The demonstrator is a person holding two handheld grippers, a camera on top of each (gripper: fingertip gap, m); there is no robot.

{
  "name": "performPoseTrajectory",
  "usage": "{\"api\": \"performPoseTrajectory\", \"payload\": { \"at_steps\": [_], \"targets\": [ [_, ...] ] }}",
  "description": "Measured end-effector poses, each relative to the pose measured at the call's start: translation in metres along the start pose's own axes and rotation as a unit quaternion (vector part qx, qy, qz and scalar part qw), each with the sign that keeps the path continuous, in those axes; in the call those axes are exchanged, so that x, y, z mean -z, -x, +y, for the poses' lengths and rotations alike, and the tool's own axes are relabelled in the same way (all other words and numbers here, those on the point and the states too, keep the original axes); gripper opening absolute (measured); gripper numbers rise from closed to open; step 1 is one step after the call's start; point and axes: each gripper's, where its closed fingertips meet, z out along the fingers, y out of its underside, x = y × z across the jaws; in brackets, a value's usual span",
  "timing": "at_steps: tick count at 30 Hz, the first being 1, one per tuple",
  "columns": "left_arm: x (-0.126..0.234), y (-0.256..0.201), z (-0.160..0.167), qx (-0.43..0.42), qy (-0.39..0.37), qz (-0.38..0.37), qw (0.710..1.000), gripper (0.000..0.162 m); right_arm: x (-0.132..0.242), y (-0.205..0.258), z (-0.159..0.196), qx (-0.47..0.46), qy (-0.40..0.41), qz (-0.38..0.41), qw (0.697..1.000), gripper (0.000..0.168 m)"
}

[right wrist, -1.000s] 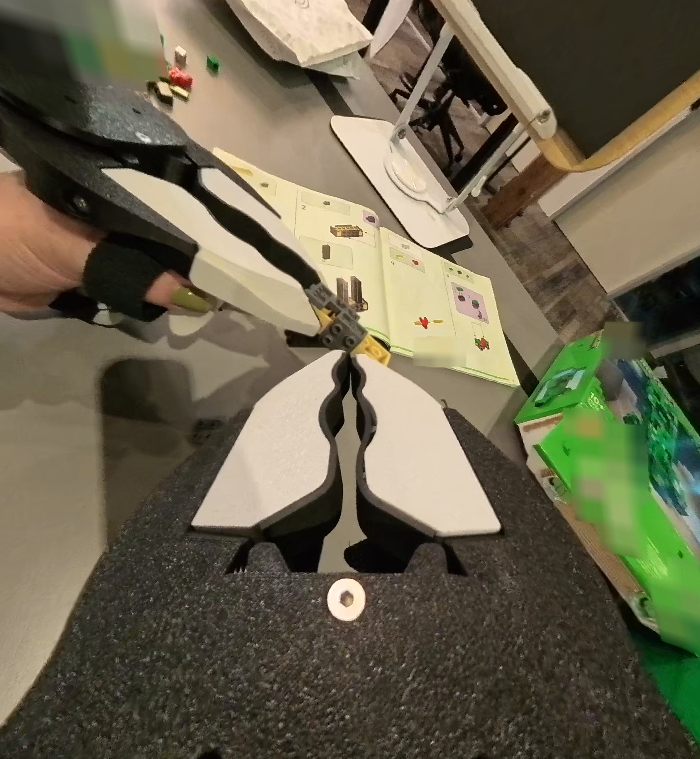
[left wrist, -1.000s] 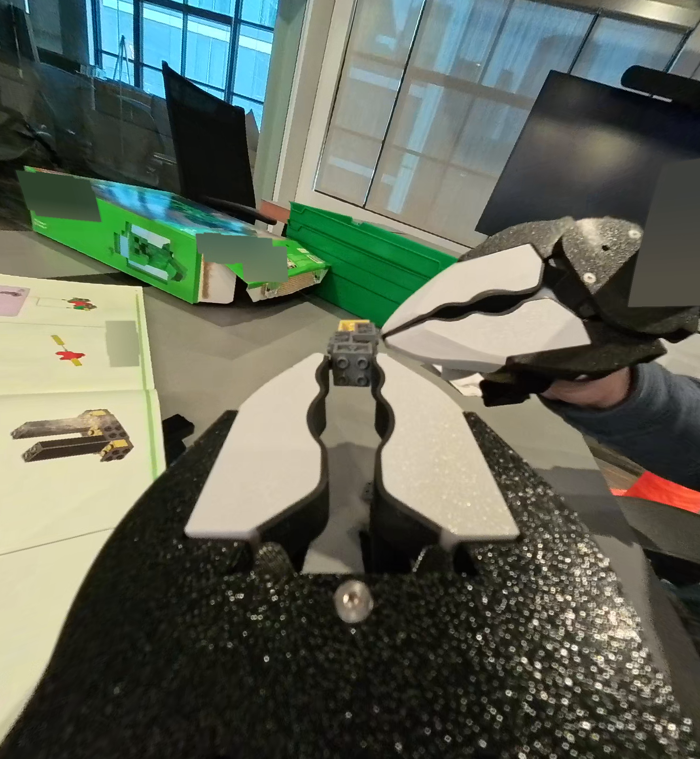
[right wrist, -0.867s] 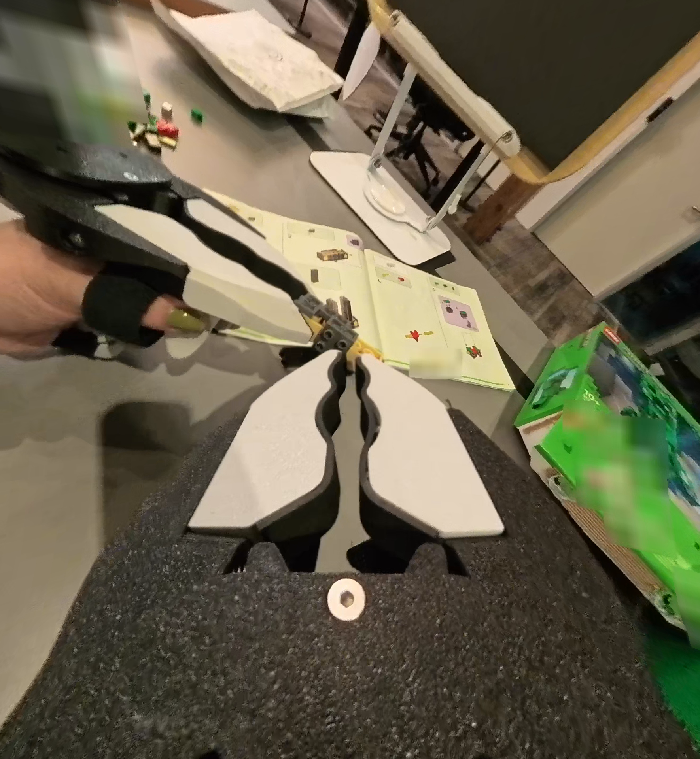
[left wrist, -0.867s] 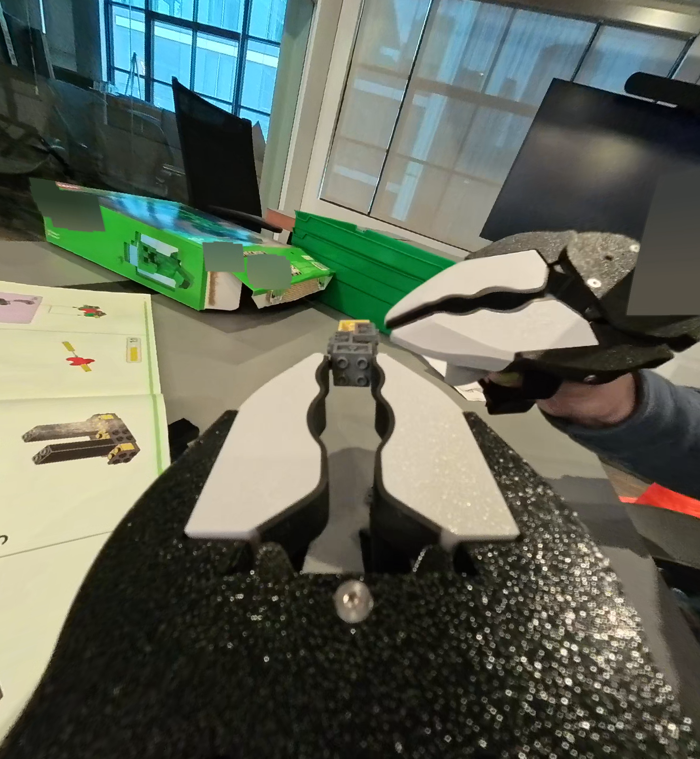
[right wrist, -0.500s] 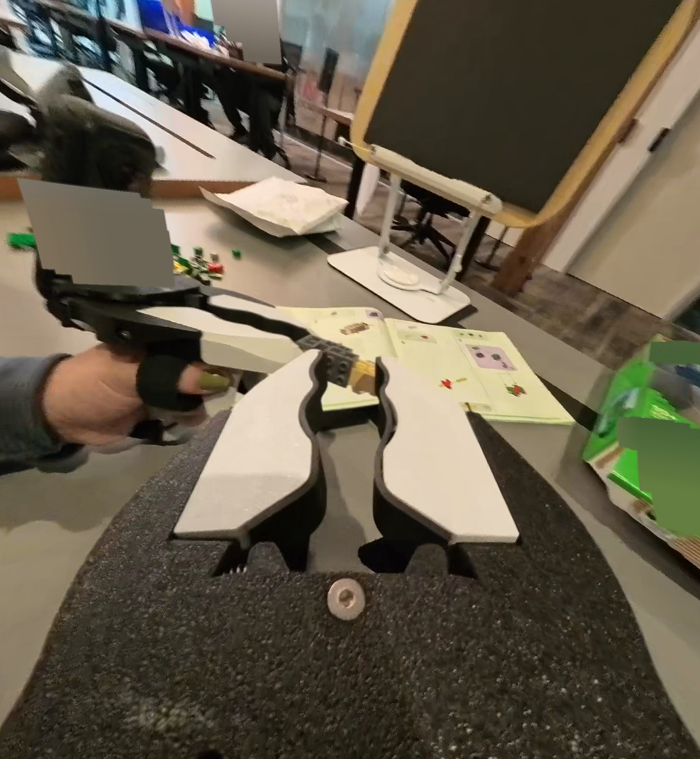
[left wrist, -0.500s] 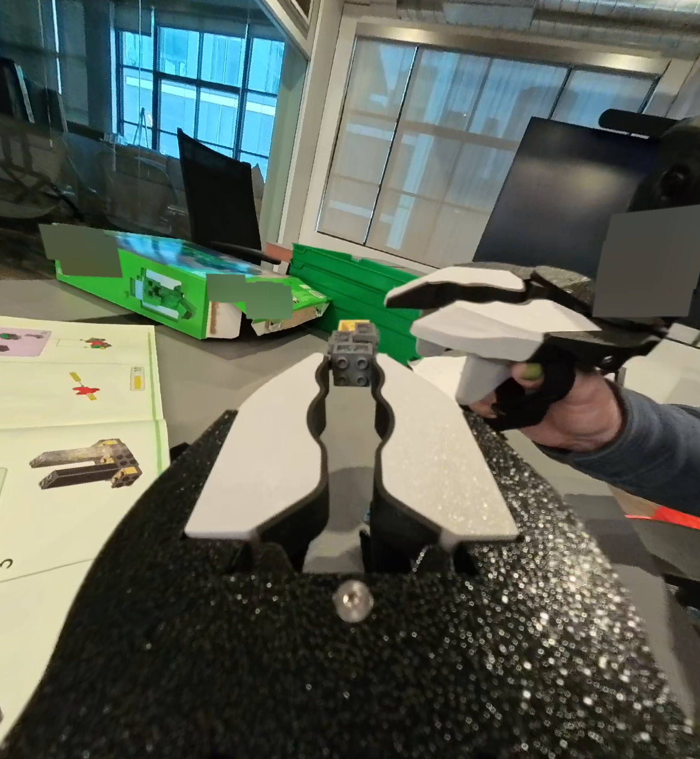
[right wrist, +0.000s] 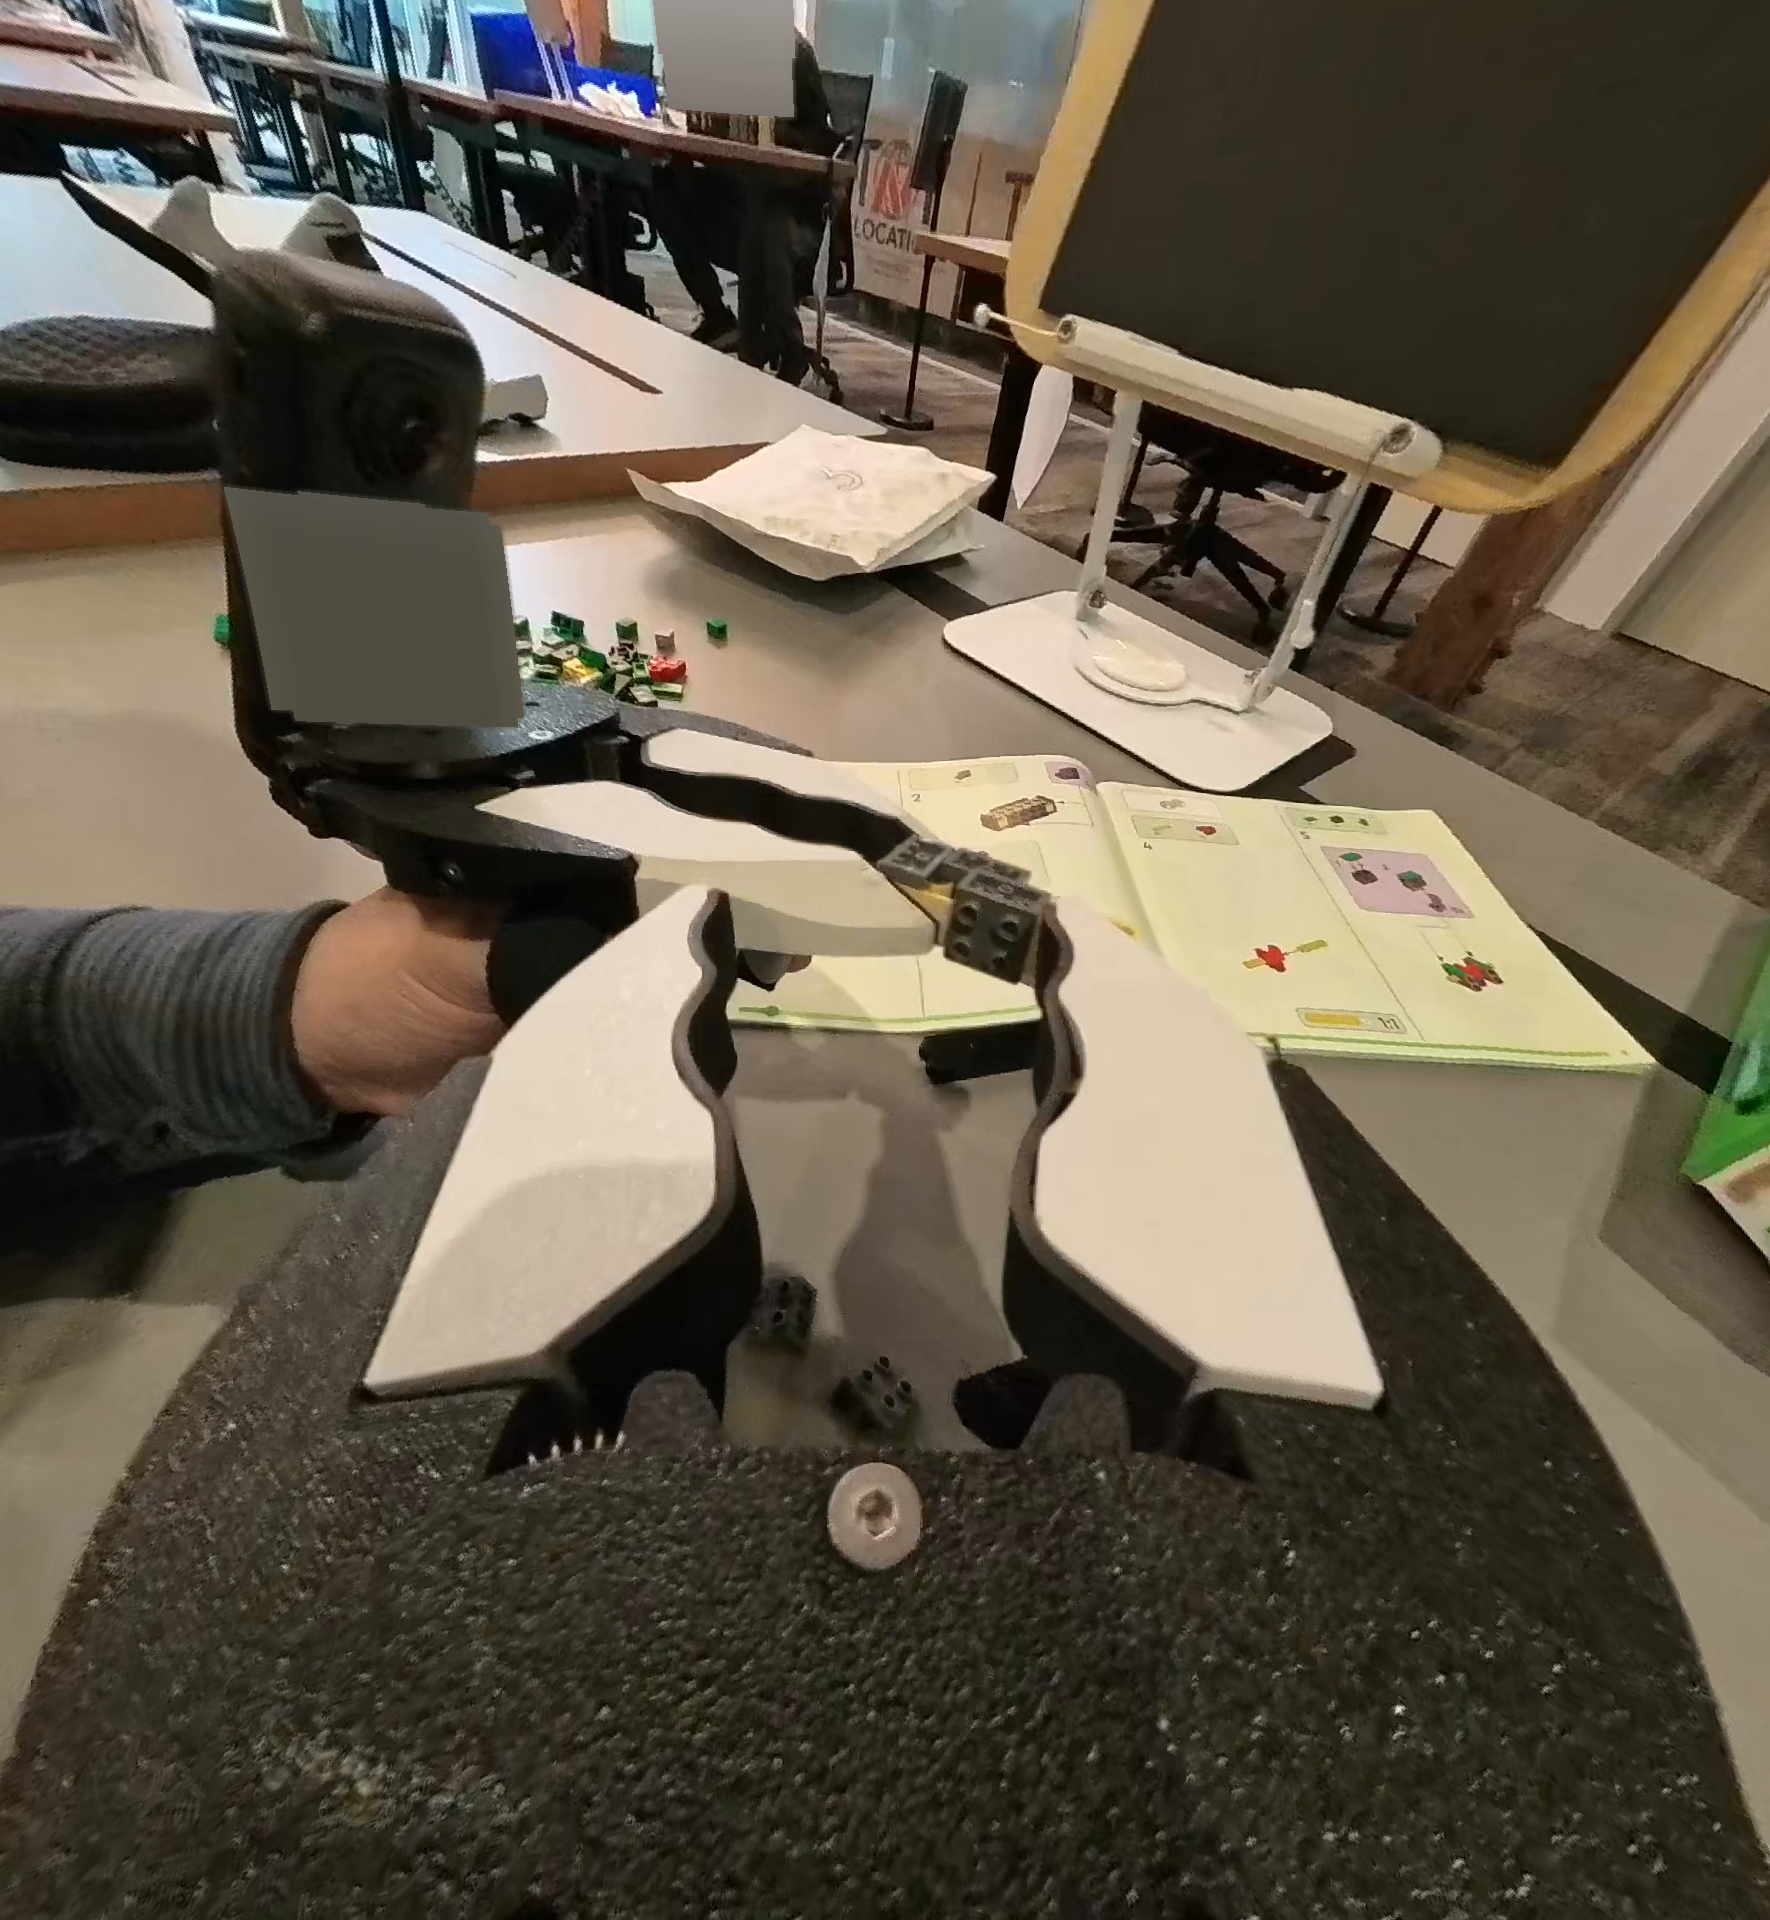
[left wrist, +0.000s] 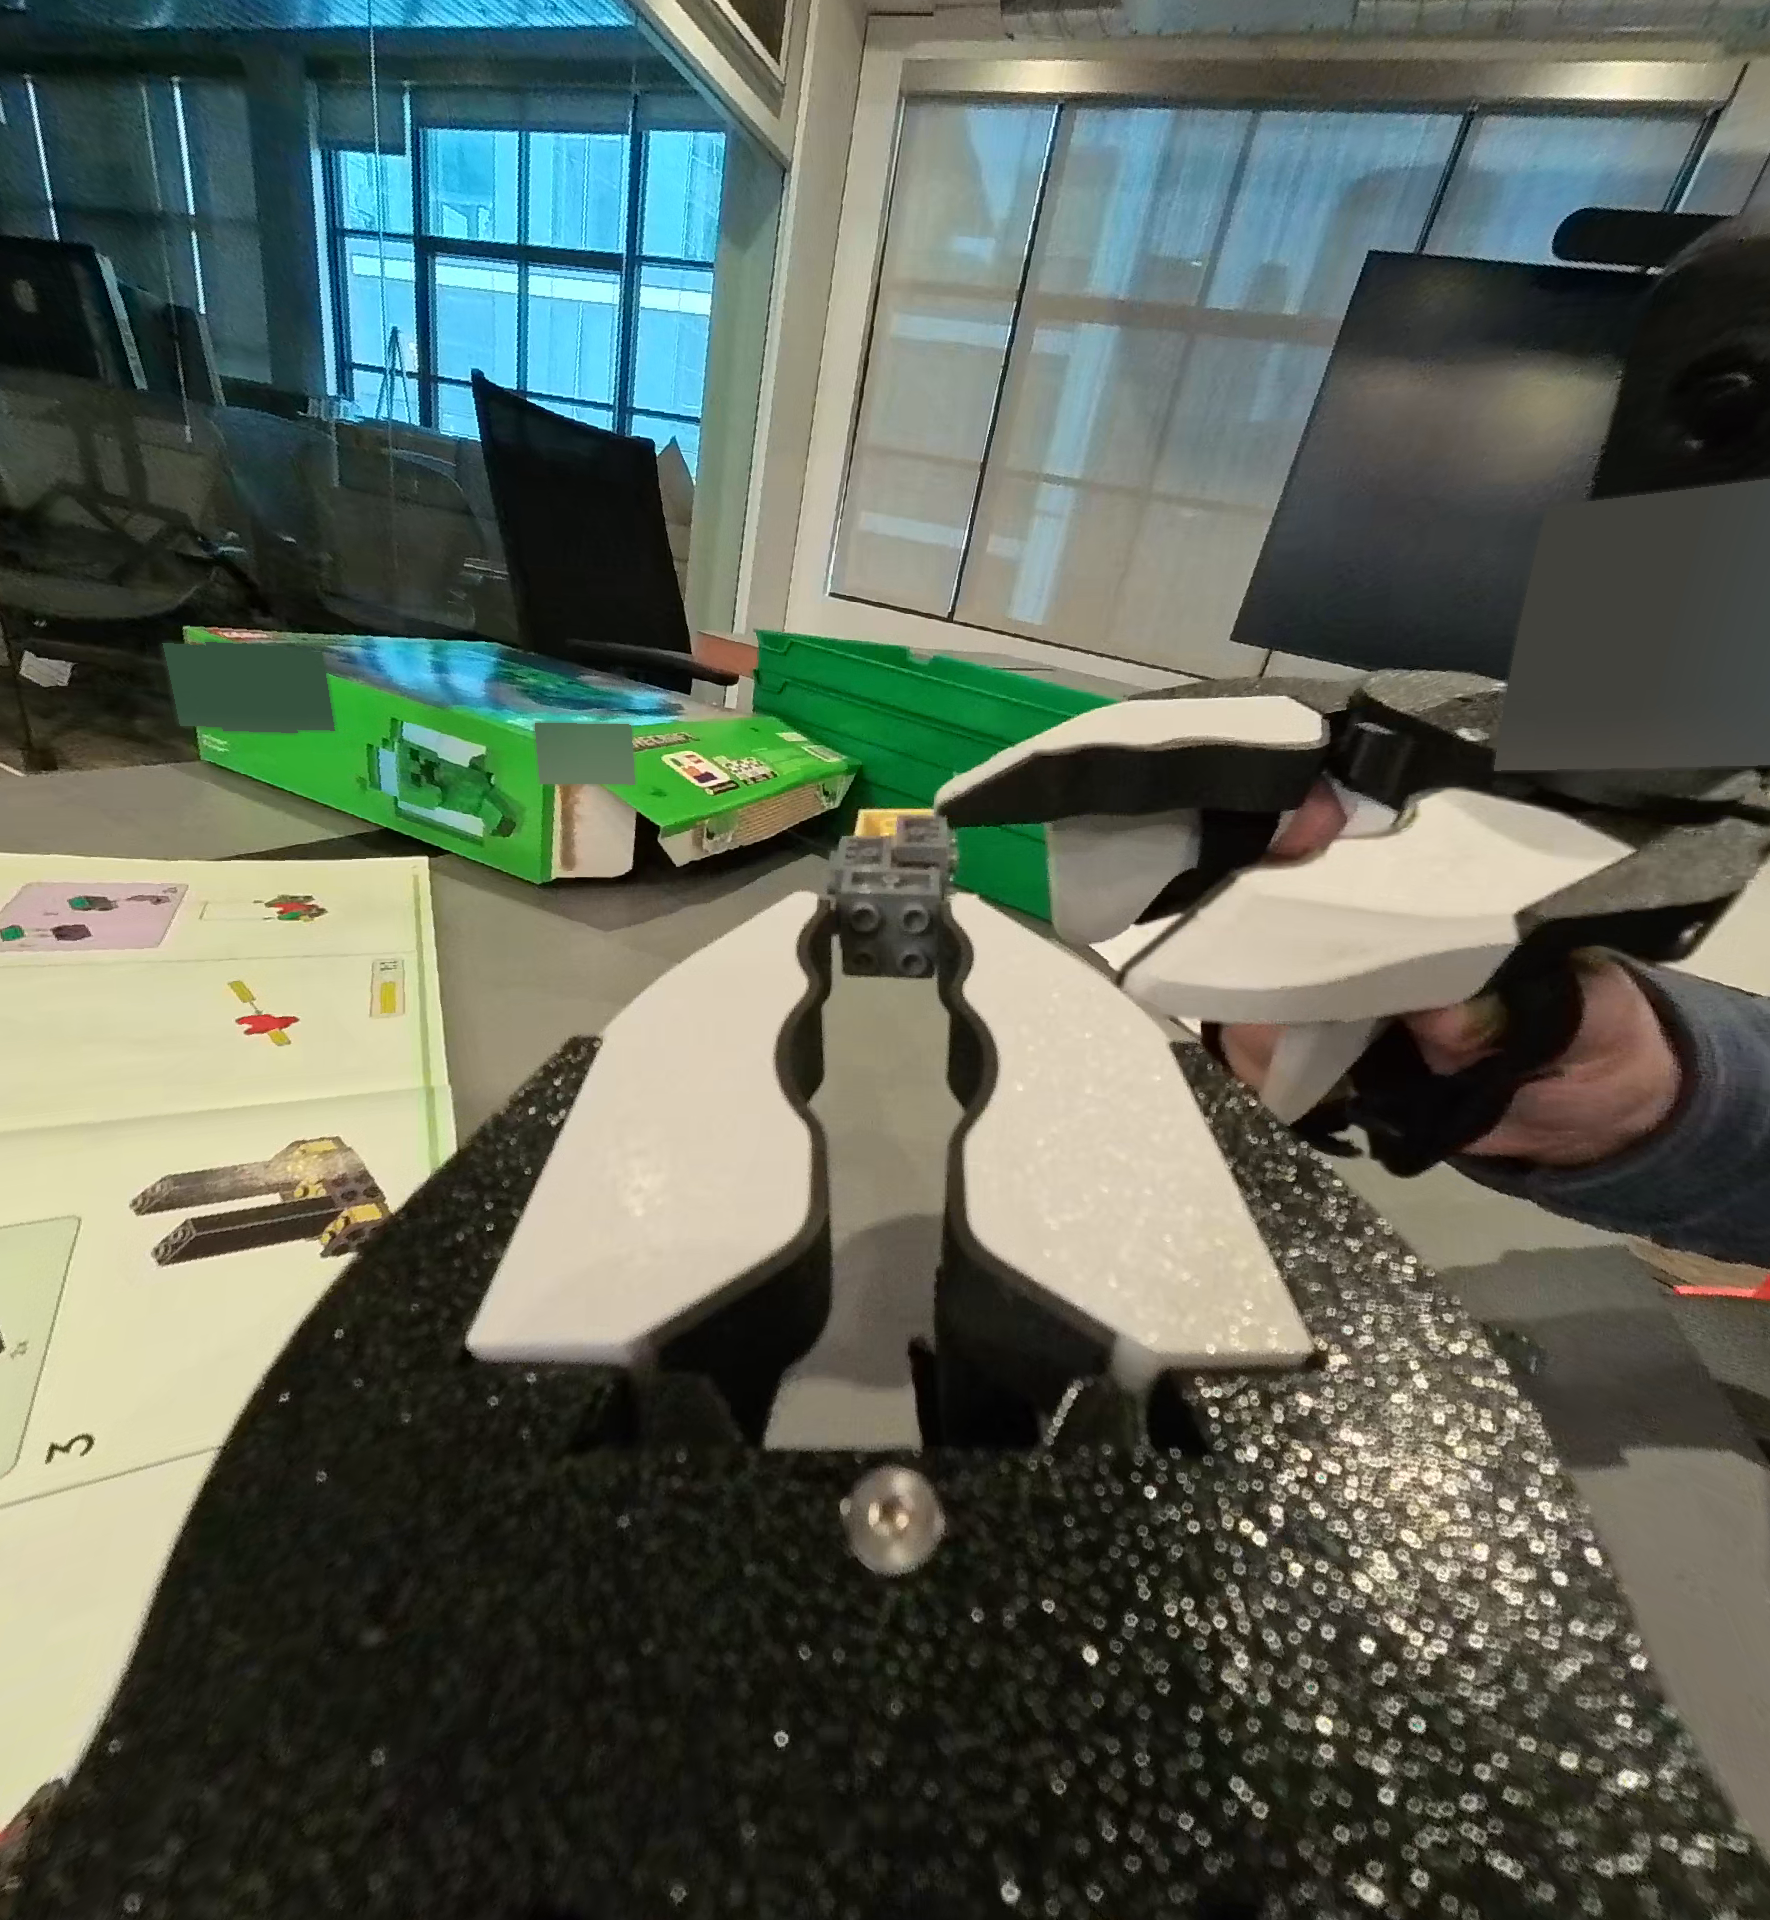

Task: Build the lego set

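My left gripper [left wrist: 886, 914] is shut on a small dark grey brick assembly [left wrist: 886, 930] with a yellow piece [left wrist: 876, 823] at its far end, held above the table. In the right wrist view the left gripper [right wrist: 912, 883] reaches in from the left with the assembly [right wrist: 995, 920]. My right gripper [right wrist: 881, 925] is wide open and empty. The assembly sits between its fingertips, close to the right finger [right wrist: 1120, 1091]. In the left wrist view the right gripper [left wrist: 1037, 894] comes from the right, its upper fingertip at the assembly's top.
An open instruction booklet [right wrist: 1276, 914] lies on the grey table [right wrist: 81, 779]. Two dark grey bricks [right wrist: 782, 1325] and a black piece [right wrist: 974, 1055] lie under my right gripper. Loose bricks [right wrist: 611, 655], a white bag [right wrist: 829, 499], a board stand [right wrist: 1151, 665], a green box [left wrist: 507, 769] and green bins [left wrist: 912, 717] surround.
My right gripper went from shut against the assembly's yellow end to wide open, and now straddles the assembly. The left gripper has kept its hold and tilted up a little.
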Motion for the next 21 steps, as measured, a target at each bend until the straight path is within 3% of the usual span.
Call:
{"api": "performPoseTrajectory", "payload": {
  "at_steps": [21],
  "targets": [
    [-0.0008,0.0003,0.0013,0.003,0.002,0.0,1.0,0.018,-0.0023,-0.0005,0.001,0.021,0.016,0.011,1.0,0.058]
  ]
}}
